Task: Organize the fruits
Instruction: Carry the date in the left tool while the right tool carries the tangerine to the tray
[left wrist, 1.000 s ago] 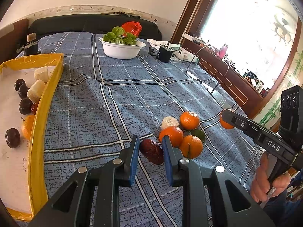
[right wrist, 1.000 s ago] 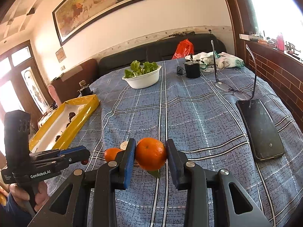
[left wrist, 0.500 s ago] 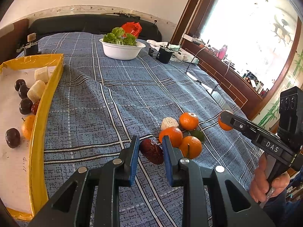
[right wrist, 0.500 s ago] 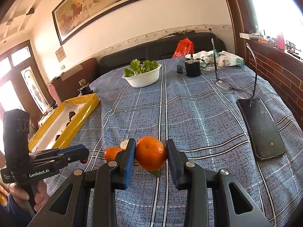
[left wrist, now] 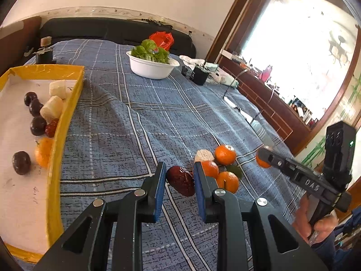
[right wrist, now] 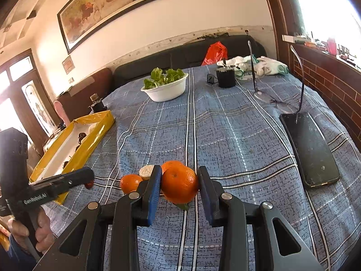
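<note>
A: Date (left wrist: 180,180) first — how's it going to handle?

B: Small, light, prob. soft w/ wrinkly skin, so it squashes if pinched hard. Best taken across the short middle, w/ light squeeze. Left gripper (left wrist: 178,181) has it between the blue pads (left wrist: 159,186) right now: the far end sticks out past the tips, and it looks lifted off the cloth (left wrist: 126,135), though I can't swear to that. Jaws are narrowed to about the date's width; the right pad touches it, the left looks a hair off.

A: And the orange (right wrist: 179,184)?

B: Round, firm-ish peel, a bit slippery, light. Grip goes across the widest part, else it pops out. Right gripper (right wrist: 180,186) has pads at both flanks, left one touching, right one just beside. Looks held, w/ a leaf poking out below. Jaws are wider than on the left gripper, set to the fruit's width.

A: Where's all that vs. the tray (left wrist: 67,122)?

B: Both sit at the near end of the bed, by the pile (left wrist: 222,164) of three oranges, a green leaf and a pale slice. Tray is well apart, on the person's left. It has dark plums, banana chunks, a red date and an orange inside already.

A: Risk?

B: I'd judge the date is the one to drop, since the grip is off-centre.
</note>
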A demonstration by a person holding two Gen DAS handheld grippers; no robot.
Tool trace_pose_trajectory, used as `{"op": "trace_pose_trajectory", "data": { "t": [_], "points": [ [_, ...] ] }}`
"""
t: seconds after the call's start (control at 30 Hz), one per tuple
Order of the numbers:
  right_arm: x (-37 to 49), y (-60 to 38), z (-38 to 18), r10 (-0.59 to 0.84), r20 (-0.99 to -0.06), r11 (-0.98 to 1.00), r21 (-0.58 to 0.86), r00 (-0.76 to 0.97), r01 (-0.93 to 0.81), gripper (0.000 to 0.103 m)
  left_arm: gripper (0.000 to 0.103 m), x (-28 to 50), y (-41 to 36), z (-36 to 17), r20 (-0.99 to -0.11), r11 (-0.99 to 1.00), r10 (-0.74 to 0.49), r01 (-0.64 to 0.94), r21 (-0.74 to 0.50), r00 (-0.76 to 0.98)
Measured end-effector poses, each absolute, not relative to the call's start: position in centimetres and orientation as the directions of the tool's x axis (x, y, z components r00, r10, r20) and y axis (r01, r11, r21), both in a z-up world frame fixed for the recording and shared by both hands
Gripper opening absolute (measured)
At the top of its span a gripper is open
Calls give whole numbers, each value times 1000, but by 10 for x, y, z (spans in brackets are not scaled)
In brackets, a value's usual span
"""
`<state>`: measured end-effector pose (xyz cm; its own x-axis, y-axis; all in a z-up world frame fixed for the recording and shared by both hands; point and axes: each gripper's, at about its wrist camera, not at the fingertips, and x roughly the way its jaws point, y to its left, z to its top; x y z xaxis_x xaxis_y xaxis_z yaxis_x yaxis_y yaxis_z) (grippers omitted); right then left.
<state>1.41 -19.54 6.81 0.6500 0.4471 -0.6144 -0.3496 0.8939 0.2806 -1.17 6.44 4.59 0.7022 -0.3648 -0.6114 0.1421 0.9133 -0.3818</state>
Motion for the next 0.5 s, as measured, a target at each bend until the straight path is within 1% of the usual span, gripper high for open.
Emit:
{"op": "trace_pose_trajectory", "data": {
  "t": [0.1,0.17,0.33,0.43,0.5],
  "points": [
    [10,-188,74,483,-616,875,316,622,-367,36,23,-18,78,54,-593,911,-357,127,-393,722],
    [6,-178,82,499,-611,865,314,615,-390,36,24,-22,91,62,-585,911,-344,109,-398,735],
    [-4,-127,108,576,-600,805,297,555,-514,36,24,-30,140,79,-569,900,-308,39,-435,763],
    [-7,-87,114,603,-620,767,276,502,-579,36,24,-32,173,83,-589,903,-252,-31,-428,768],
    [-8,-59,115,630,-632,731,287,451,-619,36,24,-32,199,83,-603,898,-217,-84,-431,768]
  ]
}}
